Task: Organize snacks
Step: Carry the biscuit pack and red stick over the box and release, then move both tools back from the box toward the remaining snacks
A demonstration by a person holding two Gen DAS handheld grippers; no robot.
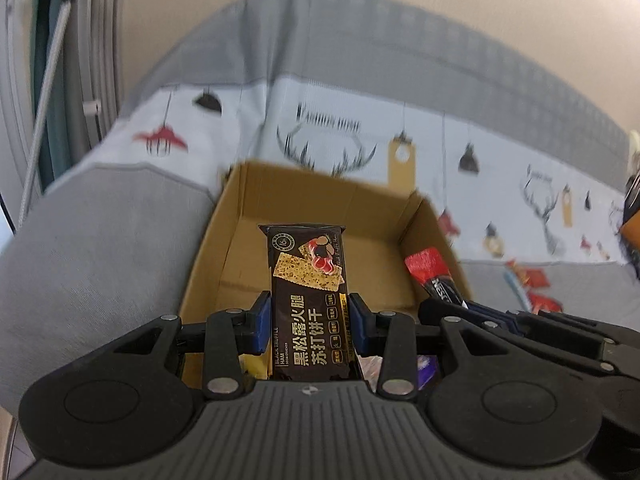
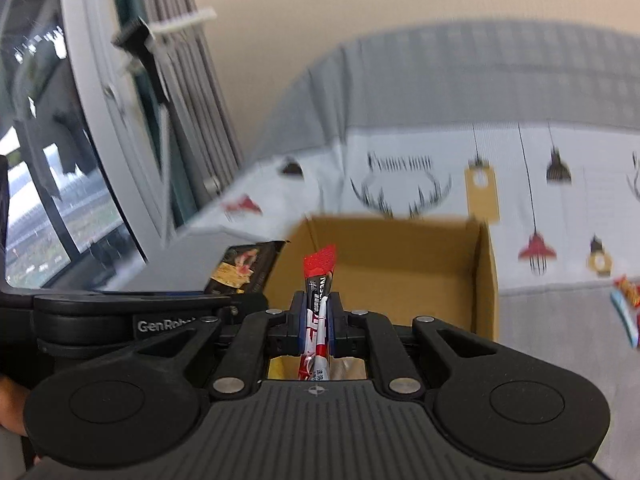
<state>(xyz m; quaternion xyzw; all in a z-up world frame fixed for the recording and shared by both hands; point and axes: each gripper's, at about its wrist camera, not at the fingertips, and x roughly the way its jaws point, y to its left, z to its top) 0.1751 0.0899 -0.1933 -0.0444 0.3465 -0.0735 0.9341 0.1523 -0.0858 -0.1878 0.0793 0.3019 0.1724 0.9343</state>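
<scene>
**Ana:** Closest to the camera, a dark cracker pack [image 1: 308,304] is held in the left claw [image 1: 310,326]. The blue pads [image 1: 262,322] are pressed on its two long sides, so the claw is set about half wide. The pack is held out over the open cardboard box [image 1: 240,216].

**Ben:** And what is held by the other one?

**Ana:** A thin red and black drink stick [image 2: 318,292] is pinched in the right claw [image 2: 317,320]. That claw is almost shut, because the stick is so thin. It is also held over the box, close beside the other claw. The box is set on a sofa [image 1: 100,248] with a deer-print cover [image 1: 328,120], not on a hard surface.

**Ben:** What could go wrong from here?

**Ana:** The two claws are kept very close, so they could be bumped together, and a pack could be knocked loose. The stick is gripped low down and its top sticks out, so it could be bent or slid out. The cracker pack is smooth, so it may slip if it is tipped. The box could be pushed over on the soft cushion if its wall is hit.

**Ben:** Is anything left out?

**Ana:** Yes. More snacks [image 1: 532,280] can be seen on the cushion to the right, well apart from the box. Some wrappers [image 2: 316,368] seem to be in the box, but they are mostly hidden.
</scene>
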